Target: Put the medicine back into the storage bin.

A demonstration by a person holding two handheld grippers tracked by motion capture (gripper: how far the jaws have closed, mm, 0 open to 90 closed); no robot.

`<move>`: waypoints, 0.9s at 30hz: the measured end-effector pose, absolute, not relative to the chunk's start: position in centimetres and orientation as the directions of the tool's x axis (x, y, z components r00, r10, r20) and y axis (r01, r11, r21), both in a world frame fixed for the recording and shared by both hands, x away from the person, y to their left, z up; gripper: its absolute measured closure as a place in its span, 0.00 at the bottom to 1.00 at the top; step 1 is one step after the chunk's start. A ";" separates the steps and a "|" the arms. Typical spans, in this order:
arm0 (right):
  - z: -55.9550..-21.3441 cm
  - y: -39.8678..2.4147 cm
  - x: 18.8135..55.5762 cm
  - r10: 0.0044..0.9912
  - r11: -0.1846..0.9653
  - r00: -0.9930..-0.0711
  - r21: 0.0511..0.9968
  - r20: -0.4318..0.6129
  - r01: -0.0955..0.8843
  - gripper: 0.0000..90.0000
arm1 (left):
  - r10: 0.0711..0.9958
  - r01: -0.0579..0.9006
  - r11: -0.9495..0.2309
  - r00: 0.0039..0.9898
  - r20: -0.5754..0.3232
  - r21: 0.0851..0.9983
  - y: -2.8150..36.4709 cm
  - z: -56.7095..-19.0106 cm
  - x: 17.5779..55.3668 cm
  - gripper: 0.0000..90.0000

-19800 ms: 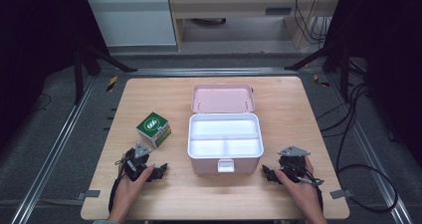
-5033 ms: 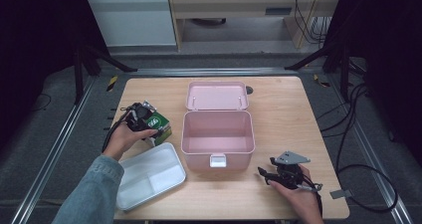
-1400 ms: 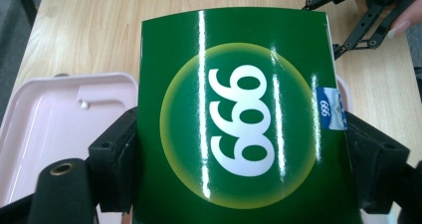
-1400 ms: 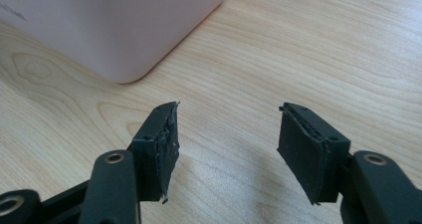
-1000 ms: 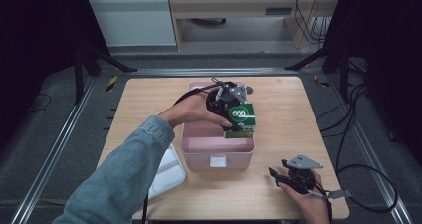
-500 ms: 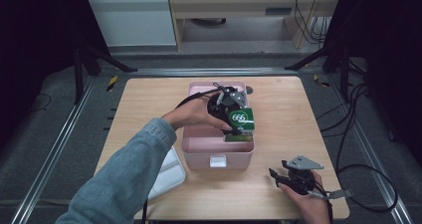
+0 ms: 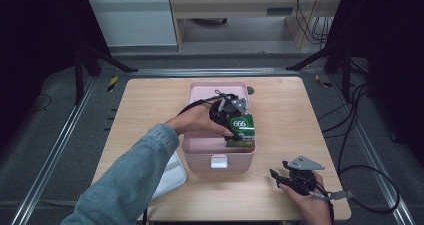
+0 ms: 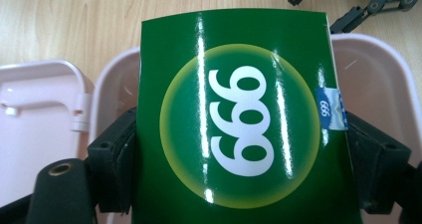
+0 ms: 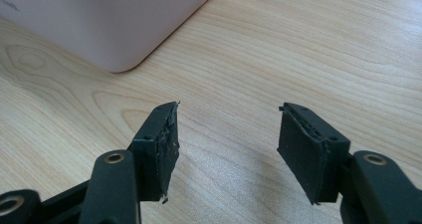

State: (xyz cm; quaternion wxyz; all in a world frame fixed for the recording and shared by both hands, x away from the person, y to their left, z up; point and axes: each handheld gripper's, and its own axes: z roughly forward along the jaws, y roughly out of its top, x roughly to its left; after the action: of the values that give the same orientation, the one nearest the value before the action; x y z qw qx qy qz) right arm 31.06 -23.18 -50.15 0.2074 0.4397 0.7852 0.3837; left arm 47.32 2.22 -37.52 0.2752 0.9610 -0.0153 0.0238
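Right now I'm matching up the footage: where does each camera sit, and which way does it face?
High view: above the person's side, looking forward and down at the table; both forearms show.
Left gripper view: on the left gripper, looking past the green box into the pink case.
Right gripper view: on the right gripper, facing the tabletop.
All share the pink case.

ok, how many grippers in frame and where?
2. The left gripper is over the open pink box, clamped on the green carton. The right gripper rests open on the table near its front right corner.
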 end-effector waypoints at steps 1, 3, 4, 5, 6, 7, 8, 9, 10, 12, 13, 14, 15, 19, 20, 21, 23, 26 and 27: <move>-50.2 -23.2 31.1 0.849 0.319 -0.528 0.785 0.012 0.531 0.46 | -0.017 -0.042 -0.849 0.998 0.053 0.526 2.2 -37.8 47.3 0.19; -50.2 -23.2 31.1 0.849 0.321 -0.528 0.783 0.011 0.533 0.46 | -0.018 -0.043 -0.853 0.998 0.054 0.520 2.1 -38.0 47.2 0.19; -50.2 -23.2 31.1 0.848 0.323 -0.530 0.781 0.013 0.535 0.46 | -0.024 -0.045 -0.857 0.999 0.049 0.513 2.0 -38.4 47.1 0.19; -50.2 -23.1 31.1 0.847 0.322 -0.531 0.780 0.015 0.537 0.46 | -0.023 -0.043 -0.858 0.999 0.046 0.512 2.0 -38.6 47.1 0.19; -50.2 -23.1 31.1 0.847 0.322 -0.531 0.780 0.015 0.537 0.46 | -0.023 -0.043 -0.858 0.999 0.046 0.512 2.0 -38.6 47.1 0.19; -50.2 -23.1 31.1 0.846 0.325 -0.533 0.782 0.012 0.533 0.46 | -0.020 -0.039 -0.857 0.999 0.043 0.514 2.0 -38.9 47.1 0.19; -50.2 -23.1 31.1 0.846 0.326 -0.534 0.782 0.011 0.532 0.46 | -0.019 -0.037 -0.857 0.999 0.042 0.515 2.1 -39.1 47.1 0.19; -50.2 -23.1 31.1 0.845 0.327 -0.535 0.781 0.010 0.532 0.46 | -0.018 -0.036 -0.857 0.999 0.040 0.513 2.1 -39.2 47.2 0.19; -50.2 -23.1 31.1 0.845 0.327 -0.535 0.781 0.010 0.532 0.46 | -0.018 -0.036 -0.857 0.999 0.040 0.513 2.1 -39.2 47.2 0.19; -50.2 -23.1 31.1 0.845 0.327 -0.535 0.782 0.010 0.531 0.46 | -0.010 -0.025 -0.858 0.999 0.031 0.514 2.1 -39.8 47.2 0.19; -50.2 -23.1 31.1 0.845 0.327 -0.535 0.782 0.010 0.531 0.46 | -0.010 -0.025 -0.858 0.999 0.031 0.514 2.1 -39.8 47.2 0.19; -50.2 -23.0 31.1 0.844 0.327 -0.536 0.782 0.011 0.531 0.46 | -0.011 -0.023 -0.859 1.000 0.026 0.512 2.1 -40.2 47.3 0.19; -50.2 -23.0 31.1 0.844 0.327 -0.536 0.782 0.012 0.531 0.46 | -0.009 -0.020 -0.856 1.000 0.023 0.516 2.1 -40.4 47.3 0.19; -50.3 -23.0 31.1 0.842 0.329 -0.539 0.780 0.013 0.532 0.46 | -0.002 -0.017 -0.855 1.000 0.030 0.518 2.2 -41.2 47.5 0.18; -50.3 -23.0 31.1 0.842 0.330 -0.540 0.780 0.011 0.532 0.46 | 0.000 -0.016 -0.855 1.000 0.031 0.519 2.2 -41.4 47.6 0.18; -50.3 -23.0 31.1 0.842 0.330 -0.539 0.780 0.012 0.532 0.46 | 0.001 -0.015 -0.854 1.000 0.031 0.519 2.2 -41.6 47.6 0.18; -50.3 -23.0 31.1 0.842 0.329 -0.539 0.780 0.013 0.532 0.46 | 0.003 -0.011 -0.854 1.000 0.026 0.519 2.2 -41.9 47.7 0.18; -50.3 -23.0 31.1 0.843 0.328 -0.538 0.780 0.012 0.532 0.46 | 0.003 -0.015 -0.858 0.999 0.034 0.514 2.2 -42.2 47.7 0.18; -50.3 -23.0 31.1 0.843 0.328 -0.538 0.780 0.013 0.533 0.46 | -0.002 -0.020 -0.859 0.999 0.035 0.512 2.1 -42.2 47.7 0.18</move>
State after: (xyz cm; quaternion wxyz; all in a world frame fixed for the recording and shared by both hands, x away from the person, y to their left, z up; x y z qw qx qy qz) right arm 31.10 -23.00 -50.29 0.2024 0.4358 0.7894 0.3820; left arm 47.71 2.13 -42.23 0.2654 0.9640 -0.0056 0.0167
